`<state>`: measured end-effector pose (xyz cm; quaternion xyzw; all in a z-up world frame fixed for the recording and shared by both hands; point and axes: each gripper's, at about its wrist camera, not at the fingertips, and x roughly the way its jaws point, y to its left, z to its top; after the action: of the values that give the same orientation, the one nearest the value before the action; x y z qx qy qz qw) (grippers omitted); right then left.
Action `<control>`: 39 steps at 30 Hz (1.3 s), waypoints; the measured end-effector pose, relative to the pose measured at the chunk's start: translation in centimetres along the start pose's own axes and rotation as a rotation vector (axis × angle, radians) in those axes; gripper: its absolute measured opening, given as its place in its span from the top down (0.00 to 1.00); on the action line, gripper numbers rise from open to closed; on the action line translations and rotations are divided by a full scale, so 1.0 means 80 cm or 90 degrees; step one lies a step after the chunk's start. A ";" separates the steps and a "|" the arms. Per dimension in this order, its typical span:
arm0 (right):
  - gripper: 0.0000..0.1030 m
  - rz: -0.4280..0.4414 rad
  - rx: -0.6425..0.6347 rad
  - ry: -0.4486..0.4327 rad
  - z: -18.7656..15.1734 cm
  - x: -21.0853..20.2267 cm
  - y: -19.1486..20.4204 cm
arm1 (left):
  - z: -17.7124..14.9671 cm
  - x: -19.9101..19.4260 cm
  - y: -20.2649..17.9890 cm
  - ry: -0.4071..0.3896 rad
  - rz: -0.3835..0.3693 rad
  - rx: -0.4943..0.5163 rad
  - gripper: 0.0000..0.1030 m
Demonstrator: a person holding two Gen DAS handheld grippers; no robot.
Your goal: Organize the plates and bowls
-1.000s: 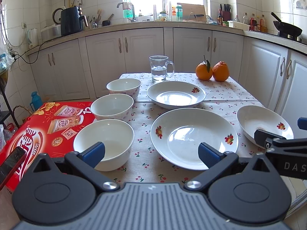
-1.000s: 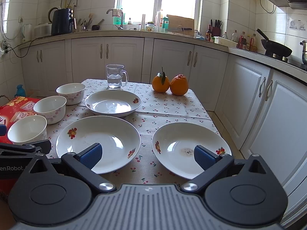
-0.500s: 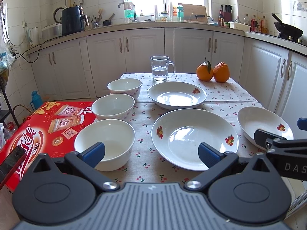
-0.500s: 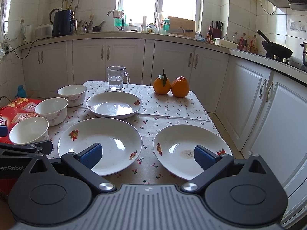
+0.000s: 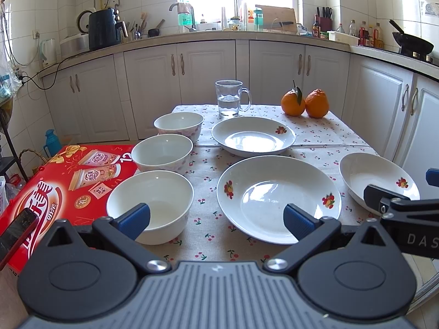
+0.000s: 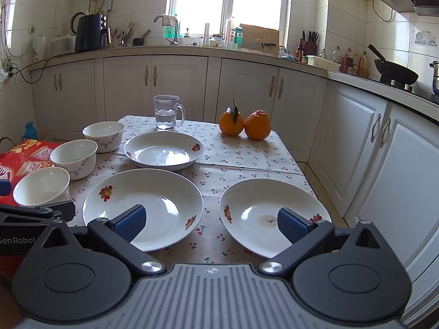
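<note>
Red carton (image 5: 63, 189) at far left, edge touching the counter (image 5: 323, 131), dark phone (image 5: 16, 230) lying on its near corner. Three white bowls in a column along the left counter edge: near bowl (image 5: 149, 205), middle bowl (image 5: 162, 152), far bowl (image 5: 178, 123), each upright, close together but apart. Left gripper (image 5: 216, 218) held low before the near bowl and the large plate (image 5: 278, 197), jaws spread wide, nothing between them. Far plate (image 5: 253, 135) behind the large plate, not touching. Glass mug (image 5: 230, 98) with water behind the far plate. Two oranges (image 5: 304, 102) side by side, touching, at the far right corner. Right plate (image 6: 274, 213) at the near right, just beside the large plate, brown residue at centre. Right gripper (image 6: 211, 222) over the gap between the large plate and right plate, jaws spread wide, empty.
</note>
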<state>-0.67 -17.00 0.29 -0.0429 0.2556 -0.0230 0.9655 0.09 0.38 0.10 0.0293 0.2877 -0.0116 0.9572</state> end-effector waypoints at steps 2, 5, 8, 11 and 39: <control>0.00 0.000 -0.001 0.001 0.000 0.000 0.000 | 0.000 0.000 0.000 0.000 0.000 0.001 0.01; 0.00 0.000 -0.001 0.000 0.000 0.000 0.000 | 0.000 0.000 0.000 0.000 0.000 0.000 0.01; 0.00 0.000 0.000 0.000 0.000 -0.001 0.000 | 0.000 0.000 0.000 0.001 0.000 0.001 0.01; 0.00 0.000 -0.001 -0.001 0.000 -0.001 0.000 | 0.000 0.000 0.000 0.000 0.000 0.001 0.01; 0.00 0.016 -0.007 -0.002 0.007 0.008 -0.010 | 0.011 0.019 -0.004 0.012 -0.035 0.006 0.01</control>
<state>0.11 -17.77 0.51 -0.0447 0.2551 -0.0095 0.9658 1.81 0.02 -0.04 0.0263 0.2977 -0.0393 0.9535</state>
